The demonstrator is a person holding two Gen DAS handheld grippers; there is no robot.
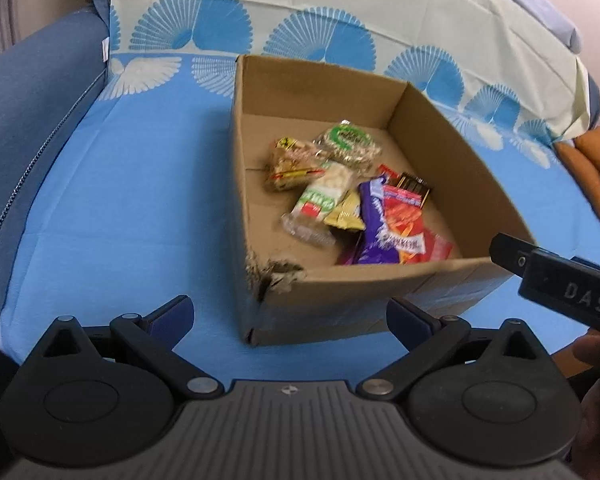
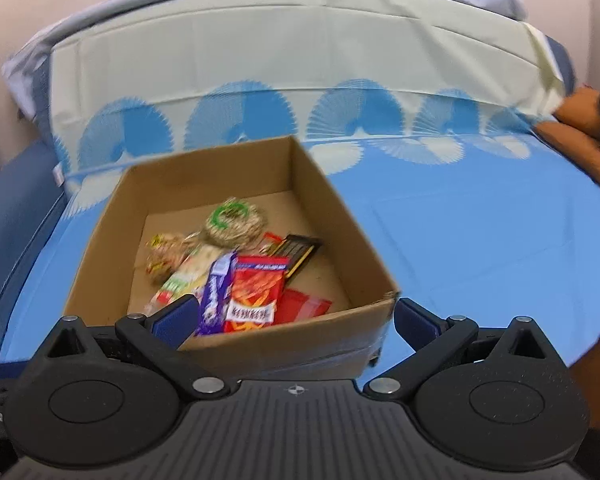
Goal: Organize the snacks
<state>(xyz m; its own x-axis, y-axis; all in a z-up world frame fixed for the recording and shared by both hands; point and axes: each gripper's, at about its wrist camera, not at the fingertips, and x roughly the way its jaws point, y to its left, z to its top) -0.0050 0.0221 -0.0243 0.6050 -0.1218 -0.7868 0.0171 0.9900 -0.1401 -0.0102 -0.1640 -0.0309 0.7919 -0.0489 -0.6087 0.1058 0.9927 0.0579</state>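
Blue patterned sheeting (image 1: 112,200) is being used as the work surface, with an open cardboard box (image 1: 440,140) resting on it and the snacks (image 1: 340,200) piled inside toward its near wall. Both the left gripper (image 1: 290,320) and right gripper (image 2: 296,316) are being held wide open and empty, just short of the box. The packets are judged light, crinkly and slippery, the biscuit ones crushable, so each is best pinched across a flat sealed end; wrappers are being seen as purple, red-orange, green and gold.
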